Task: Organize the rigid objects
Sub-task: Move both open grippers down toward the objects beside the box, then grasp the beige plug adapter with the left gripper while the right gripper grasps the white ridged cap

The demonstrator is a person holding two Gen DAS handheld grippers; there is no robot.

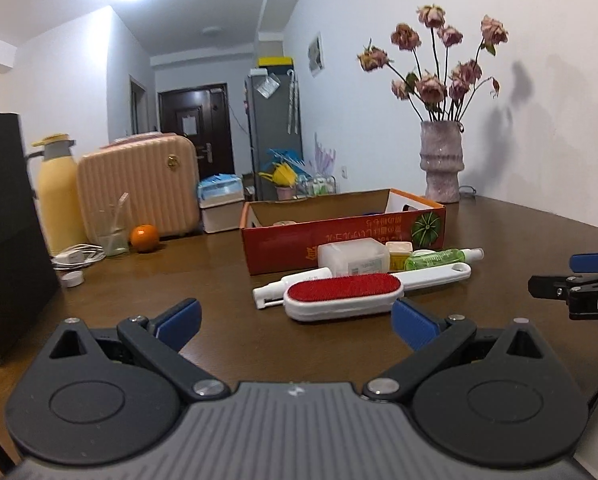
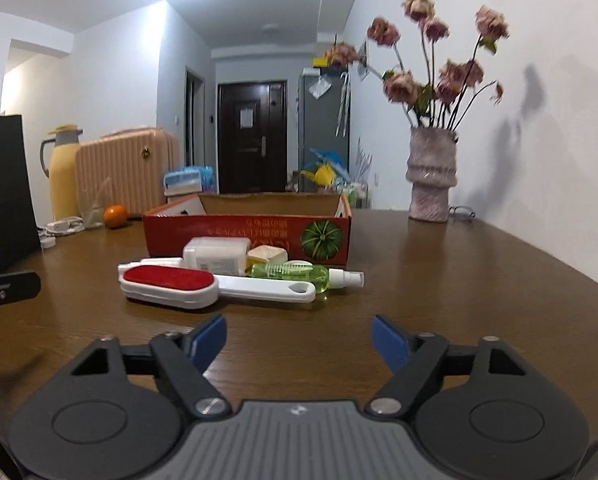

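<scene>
Both my left tongs (image 1: 295,324) and right tongs (image 2: 299,338) gape empty; brush (image 1: 343,294), bottle (image 2: 299,274) lie outside the box (image 2: 247,224); sorting barely begun.

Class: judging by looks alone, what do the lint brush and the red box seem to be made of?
Lint brush: glossy white body, probably hard plastic, with a matte red pad that looks like napped fabric.
Red box: likely printed cardboard; its inner walls and cut edges are plain brown.
</scene>
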